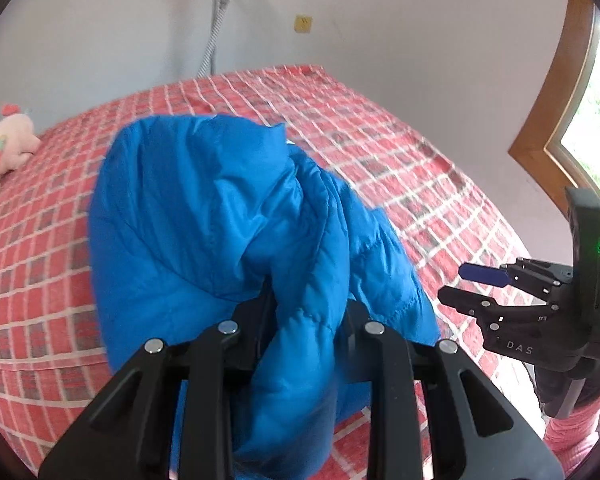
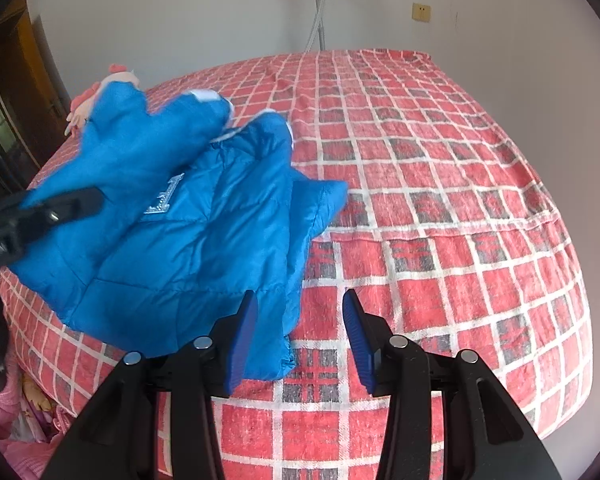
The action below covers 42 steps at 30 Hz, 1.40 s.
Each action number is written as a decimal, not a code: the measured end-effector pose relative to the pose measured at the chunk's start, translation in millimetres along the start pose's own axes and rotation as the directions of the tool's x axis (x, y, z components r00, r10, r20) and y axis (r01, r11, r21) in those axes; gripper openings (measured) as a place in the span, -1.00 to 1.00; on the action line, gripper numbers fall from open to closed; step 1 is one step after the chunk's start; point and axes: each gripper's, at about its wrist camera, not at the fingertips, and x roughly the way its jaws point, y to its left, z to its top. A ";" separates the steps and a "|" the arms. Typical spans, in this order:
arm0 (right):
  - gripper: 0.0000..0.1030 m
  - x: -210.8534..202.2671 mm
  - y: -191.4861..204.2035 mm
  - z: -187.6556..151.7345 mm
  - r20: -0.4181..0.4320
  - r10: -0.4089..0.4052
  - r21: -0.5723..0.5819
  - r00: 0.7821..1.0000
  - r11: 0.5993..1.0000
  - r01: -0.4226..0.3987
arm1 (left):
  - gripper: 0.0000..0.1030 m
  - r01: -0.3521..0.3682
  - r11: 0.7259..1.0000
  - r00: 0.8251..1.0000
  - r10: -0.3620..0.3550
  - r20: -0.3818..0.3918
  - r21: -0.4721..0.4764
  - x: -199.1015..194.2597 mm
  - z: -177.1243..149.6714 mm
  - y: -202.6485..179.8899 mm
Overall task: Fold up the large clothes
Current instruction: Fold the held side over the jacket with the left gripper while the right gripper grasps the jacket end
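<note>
A blue padded jacket (image 1: 220, 220) hangs bunched over the bed with the red checked cover (image 1: 400, 152). My left gripper (image 1: 306, 312) is shut on a fold of the jacket and holds it up. In the right wrist view the jacket (image 2: 172, 232) hangs at the left, with a silver logo on it, and the left gripper (image 2: 88, 202) clamps its left side. My right gripper (image 2: 300, 332) is open and empty, just right of the jacket's lower hem; it also shows in the left wrist view (image 1: 456, 284), apart from the jacket.
A pink plush toy (image 1: 4, 152) lies at the bed's far left. A white wall stands behind the bed, with a hose (image 1: 214, 28) and a yellow socket (image 2: 421, 12). A wooden window frame (image 1: 556, 120) is at the right. Pink things (image 2: 16, 420) lie beside the bed.
</note>
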 end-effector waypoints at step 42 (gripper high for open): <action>0.78 2.0 66.7 73.0 -0.125 0.299 0.056 0.946 0.954 -0.294 | 0.05 -0.189 0.967 0.982 0.187 -0.025 -0.171 -33.1 -16.9 105.4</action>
